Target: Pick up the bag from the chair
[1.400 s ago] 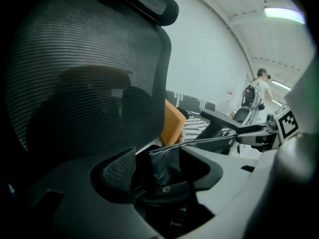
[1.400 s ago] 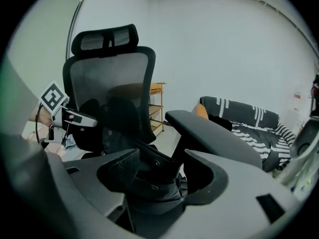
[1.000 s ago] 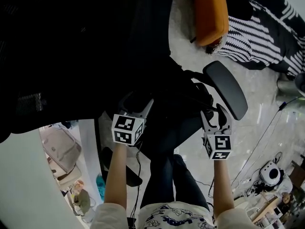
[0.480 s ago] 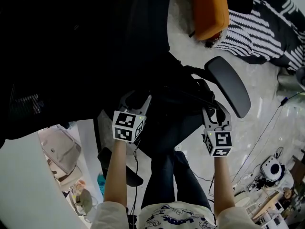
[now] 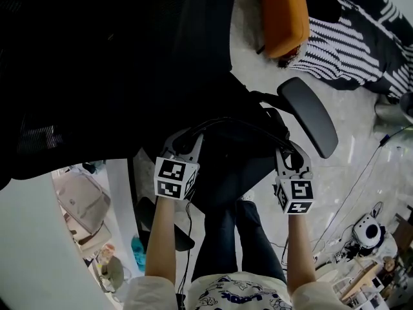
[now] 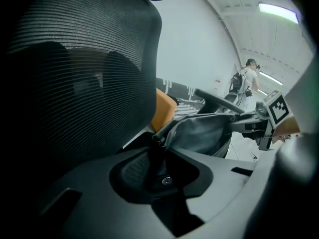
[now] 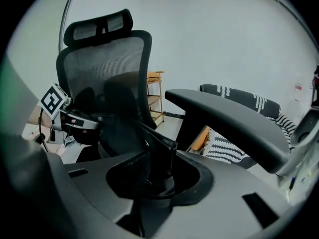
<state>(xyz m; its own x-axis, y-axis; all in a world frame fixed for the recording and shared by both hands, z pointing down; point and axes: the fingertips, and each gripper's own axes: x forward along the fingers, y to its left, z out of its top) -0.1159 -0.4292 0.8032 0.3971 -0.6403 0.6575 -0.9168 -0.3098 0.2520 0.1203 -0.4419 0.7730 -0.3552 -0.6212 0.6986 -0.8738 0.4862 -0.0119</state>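
**Two grippers, one floppy black bag**

Both grippers have hold of it right now. The left gripper (image 6: 157,153) has its jaws pinched shut on the top edge of the bag (image 6: 204,133) at one end. The right gripper (image 7: 152,163) is clamped the same way on the other end. The bag is strung between them over the seat of the mesh-back office chair (image 7: 107,68), just inside the armrest (image 5: 310,118). I can't tell whether its bottom is resting on the seat or already clear of it, it's all black on black down there.

My take on handling: it's soft fabric with zero stiffness, sagging in the middle and creasing where it's gripped. It looks fairly light, since the sides slump like there's not much in it. The material seems smooth, so a thin pinch of cloth could creep out of the jaws. The best grab spots are probably the thick seams where the strap (image 5: 226,120) joins the body, which is roughly where both grippers are. I'd lift both ends evenly and watch that the loose strap loop doesn't snag the armrest.
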